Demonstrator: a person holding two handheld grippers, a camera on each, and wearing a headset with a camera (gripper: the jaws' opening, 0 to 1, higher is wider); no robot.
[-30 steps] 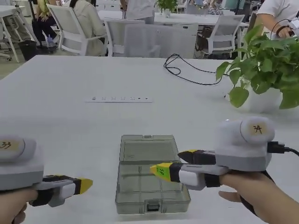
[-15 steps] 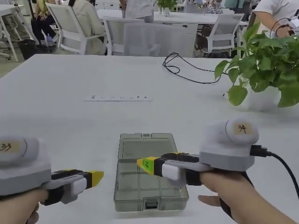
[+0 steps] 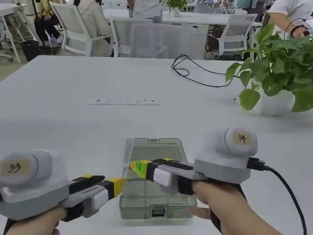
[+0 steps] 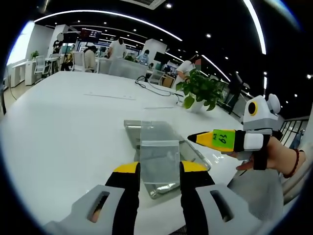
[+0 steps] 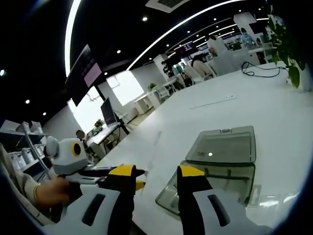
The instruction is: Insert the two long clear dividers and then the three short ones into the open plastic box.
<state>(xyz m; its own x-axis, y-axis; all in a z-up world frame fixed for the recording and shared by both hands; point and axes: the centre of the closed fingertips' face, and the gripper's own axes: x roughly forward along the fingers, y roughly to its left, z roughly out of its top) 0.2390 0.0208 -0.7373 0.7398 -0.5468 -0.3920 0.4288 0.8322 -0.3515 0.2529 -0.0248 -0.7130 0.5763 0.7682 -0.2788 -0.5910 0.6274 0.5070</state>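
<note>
Clear plastic sits clamped between the jaws of the left gripper (image 4: 160, 167): a divider (image 4: 159, 142), seen at the lower middle of the left gripper view, pinched by its two side edges. It stands on end with its broad face to that camera. Its longer side seems to run up the frame, so its long axis points away from the jaws, over the box (image 3: 139, 210). Whether it is a long or a short piece cannot be told.

The box lies at the bottom centre of the head view on the white table (image 3: 73, 112), long axis running up the frame, with its lid (image 3: 154, 149) folded flat at the far end.

The right gripper (image 5: 157, 171) hovers over the tray with its jaws spread and nothing between them.

Seating the divider well probably means holding it plumb, matching its ends to the wall slots, and lowering it straight. The free gripper could steady the box.
</note>
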